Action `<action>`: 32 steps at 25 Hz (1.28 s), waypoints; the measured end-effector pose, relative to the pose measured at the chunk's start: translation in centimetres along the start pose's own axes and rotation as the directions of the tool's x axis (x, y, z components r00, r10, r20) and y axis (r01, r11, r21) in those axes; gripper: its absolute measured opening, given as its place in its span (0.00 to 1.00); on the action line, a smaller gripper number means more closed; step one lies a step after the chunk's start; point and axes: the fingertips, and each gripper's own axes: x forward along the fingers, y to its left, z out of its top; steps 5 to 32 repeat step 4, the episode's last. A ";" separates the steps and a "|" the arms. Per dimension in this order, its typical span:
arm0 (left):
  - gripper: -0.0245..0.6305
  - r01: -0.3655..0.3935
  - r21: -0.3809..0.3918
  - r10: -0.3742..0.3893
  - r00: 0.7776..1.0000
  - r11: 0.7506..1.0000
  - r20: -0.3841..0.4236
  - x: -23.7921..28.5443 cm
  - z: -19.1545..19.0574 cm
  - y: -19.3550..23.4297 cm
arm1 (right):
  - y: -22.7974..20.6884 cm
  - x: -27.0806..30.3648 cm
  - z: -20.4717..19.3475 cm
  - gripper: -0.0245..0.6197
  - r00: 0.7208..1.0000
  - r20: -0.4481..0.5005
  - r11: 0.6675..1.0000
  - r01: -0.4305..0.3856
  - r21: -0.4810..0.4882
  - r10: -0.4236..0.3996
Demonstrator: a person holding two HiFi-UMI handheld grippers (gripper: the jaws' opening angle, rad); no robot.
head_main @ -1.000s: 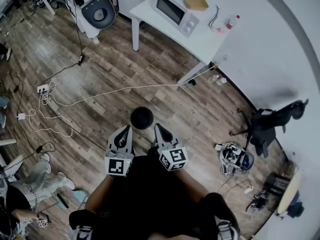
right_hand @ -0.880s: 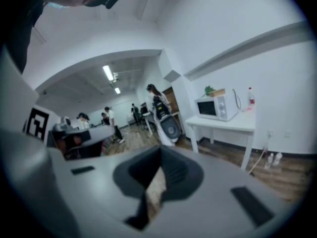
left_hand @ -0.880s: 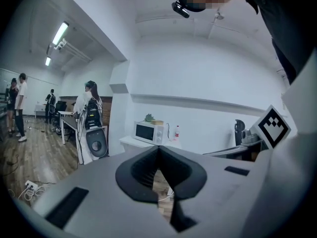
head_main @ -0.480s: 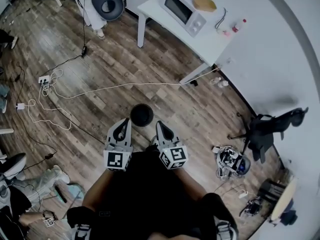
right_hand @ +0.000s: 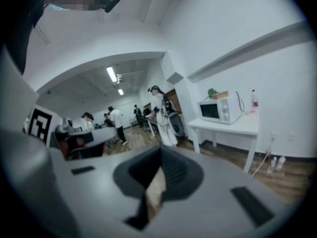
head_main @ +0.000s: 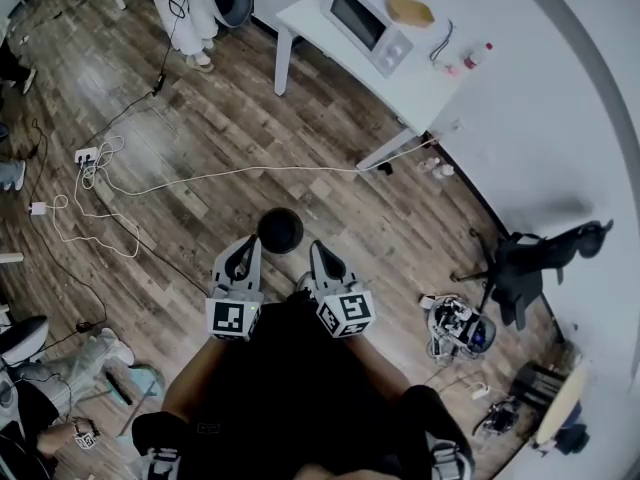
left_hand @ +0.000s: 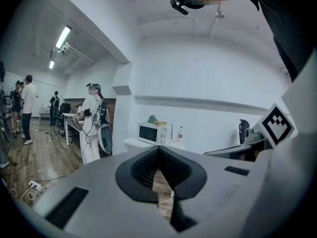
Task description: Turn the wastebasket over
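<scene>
The wastebasket (head_main: 280,230) is a small round black bin that stands on the wooden floor in the head view, seen from above. Just short of it, my left gripper (head_main: 246,246) and right gripper (head_main: 316,252) are held side by side, one to each side of the bin and touching nothing. Both are shut with nothing between the jaws. In the left gripper view the left gripper (left_hand: 158,150) looks out level across the room, and the right gripper (right_hand: 159,152) does the same in the right gripper view. The bin is out of sight in both.
A white table (head_main: 420,78) with a microwave (head_main: 365,18) stands ahead to the right by the wall. Cables and a power strip (head_main: 85,155) lie on the floor to the left. A black stand (head_main: 520,258) and loose gear (head_main: 458,326) are at the right. A person in white (head_main: 190,8) stands far ahead.
Both grippers and the bin have kept their places. The person in white at the top of the head view has shifted further up and out of the picture.
</scene>
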 end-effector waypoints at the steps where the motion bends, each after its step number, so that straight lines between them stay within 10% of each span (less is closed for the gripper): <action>1: 0.09 0.001 0.002 -0.001 1.000 1.000 -0.001 0.1 0.0 0.0 | 0.0 0.0 0.0 0.09 1.000 -0.001 1.000 -0.001 0.000 0.001; 32: 0.09 0.004 0.009 -0.004 1.000 1.000 -0.003 0.1 -0.2 -0.1 | 0.1 0.1 -0.1 0.09 1.000 -0.001 1.000 -0.002 0.002 0.002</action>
